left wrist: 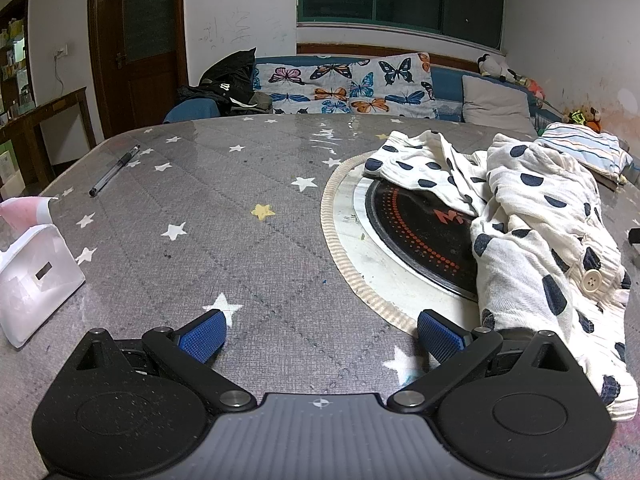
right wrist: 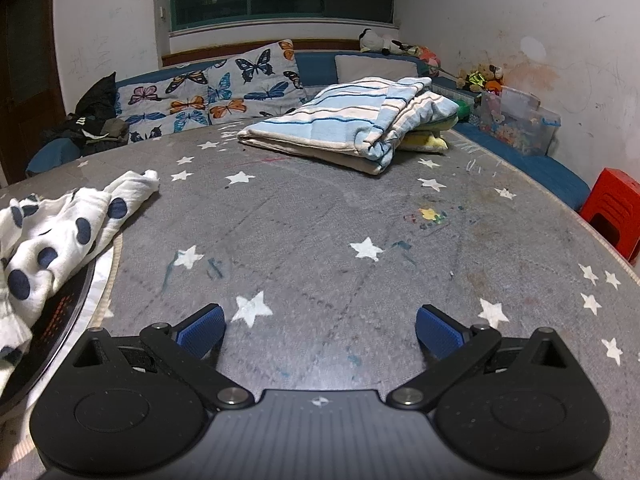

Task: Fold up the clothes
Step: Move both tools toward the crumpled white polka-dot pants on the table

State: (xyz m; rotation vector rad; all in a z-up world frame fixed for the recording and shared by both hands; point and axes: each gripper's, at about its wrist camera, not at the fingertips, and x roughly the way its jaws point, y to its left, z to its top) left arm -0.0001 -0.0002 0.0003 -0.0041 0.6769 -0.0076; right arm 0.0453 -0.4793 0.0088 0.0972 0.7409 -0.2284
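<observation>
On the desk (left wrist: 240,240) I count one crumpled spotted garment (left wrist: 532,232), one folded striped blanket (right wrist: 352,128), one pen (left wrist: 114,170), one white box (left wrist: 36,276) and one round hotplate (left wrist: 416,236).

Before me spreads a grey table cover (left wrist: 224,208) scattered with white stars, scribbled with coloured marks on my right side. A round black induction cooktop (left wrist: 416,232) sits sunk in a pale ring at the table's middle. A pen (left wrist: 114,171) lies far off to my left, and a white tissue box (left wrist: 38,276) stands at the left edge. Beyond the table runs a blue sofa (right wrist: 520,160) draped with a butterfly quilt (left wrist: 344,88), a dark jacket (left wrist: 230,84) heaped at one end. Stuffed toys (right wrist: 480,76) crowd the corner by a clear storage bin (right wrist: 520,126), and a red stool (right wrist: 612,212) stands at the right.
</observation>
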